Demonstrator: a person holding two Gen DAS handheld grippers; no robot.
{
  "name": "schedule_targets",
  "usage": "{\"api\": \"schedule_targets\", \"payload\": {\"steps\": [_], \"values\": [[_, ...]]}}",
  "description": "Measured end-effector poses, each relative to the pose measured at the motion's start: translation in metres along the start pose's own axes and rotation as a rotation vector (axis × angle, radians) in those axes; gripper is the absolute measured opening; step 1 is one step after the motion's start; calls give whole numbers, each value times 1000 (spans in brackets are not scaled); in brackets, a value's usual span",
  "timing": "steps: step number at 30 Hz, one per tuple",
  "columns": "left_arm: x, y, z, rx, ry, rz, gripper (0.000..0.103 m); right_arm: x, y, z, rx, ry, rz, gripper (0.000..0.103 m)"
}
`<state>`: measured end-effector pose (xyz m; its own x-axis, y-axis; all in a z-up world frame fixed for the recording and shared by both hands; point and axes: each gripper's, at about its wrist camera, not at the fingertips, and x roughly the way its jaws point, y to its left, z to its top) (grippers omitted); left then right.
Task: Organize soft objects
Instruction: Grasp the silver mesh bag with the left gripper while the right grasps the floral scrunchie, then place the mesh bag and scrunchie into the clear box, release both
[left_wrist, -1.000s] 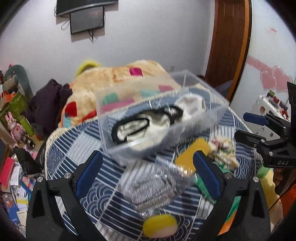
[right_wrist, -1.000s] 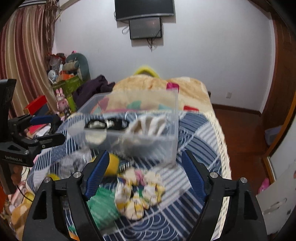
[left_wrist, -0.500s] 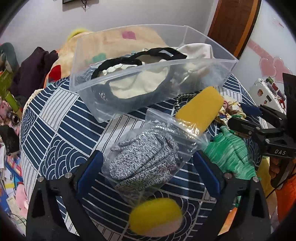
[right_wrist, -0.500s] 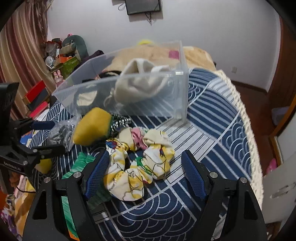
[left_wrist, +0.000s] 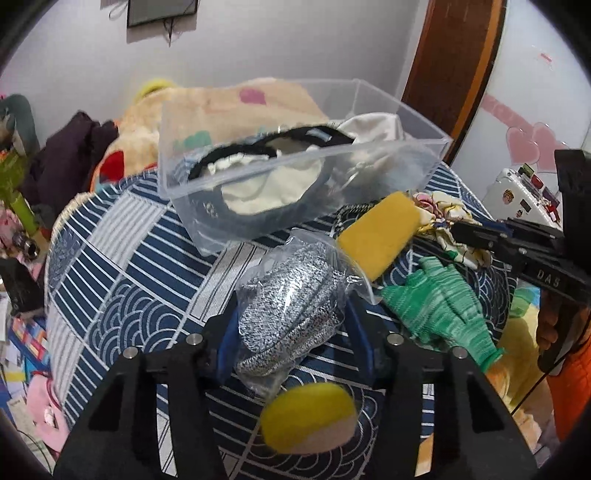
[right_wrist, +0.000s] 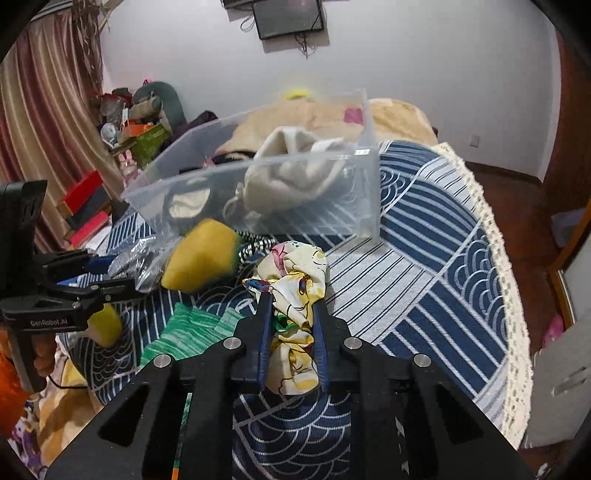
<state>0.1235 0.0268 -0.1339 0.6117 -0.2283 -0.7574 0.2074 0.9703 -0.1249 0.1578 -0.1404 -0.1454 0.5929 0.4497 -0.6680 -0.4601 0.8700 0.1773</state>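
My left gripper (left_wrist: 291, 310) is shut on a clear plastic bag of grey knit fabric (left_wrist: 295, 299) on the blue patterned cloth (left_wrist: 122, 280). My right gripper (right_wrist: 291, 306) is shut on a yellow floral scrunchie (right_wrist: 299, 280); it also shows in the left wrist view (left_wrist: 476, 236). A clear plastic bin (left_wrist: 295, 162) holds a white cloth and a black-rimmed item; it also shows in the right wrist view (right_wrist: 266, 192). A yellow sponge (left_wrist: 380, 236), a green knit glove (left_wrist: 439, 306) and a round yellow sponge (left_wrist: 306, 417) lie nearby.
A beige patchwork blanket (left_wrist: 221, 107) lies behind the bin. Clutter and boxes (right_wrist: 88, 206) fill the floor at left. The cloth's fringed edge (right_wrist: 509, 280) drops off to a wooden floor at right. A brown door (left_wrist: 447, 66) stands at the back.
Both grippers have closed: the left on the bag of grey knit, the right on the floral scrunchie. Both moved down and forward from a higher view of the bed.
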Motion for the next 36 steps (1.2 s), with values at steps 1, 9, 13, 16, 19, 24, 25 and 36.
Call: {"api": "schedule_targets", "payload": {"steps": [1, 9, 13, 16, 19, 24, 25, 36], "values": [[-6, -2, 0, 7, -18, 8, 51, -2, -1, 1, 0, -8, 0, 17], [-42, -1, 17, 2, -129, 37, 51, -34, 6, 21, 2, -133, -6, 17], [-54, 1, 31, -20, -185, 45, 51, -43, 12, 33, 0, -191, -2, 17], [-62, 3, 44, -34, -234, 53, 51, -45, 16, 44, 1, -225, 6, 17], [-65, 6, 58, -50, -276, 63, 51, -44, 21, 53, -3, -249, 11, 17], [-59, 13, 77, -66, -309, 81, 51, -34, 28, 69, -17, -267, 7, 17], [-56, 15, 82, -68, -313, 83, 51, -32, 29, 72, -18, -267, 1, 17], [3, 32, 107, -109, -225, 91, 51, 23, 39, 94, -38, -181, -10, 17]]}}
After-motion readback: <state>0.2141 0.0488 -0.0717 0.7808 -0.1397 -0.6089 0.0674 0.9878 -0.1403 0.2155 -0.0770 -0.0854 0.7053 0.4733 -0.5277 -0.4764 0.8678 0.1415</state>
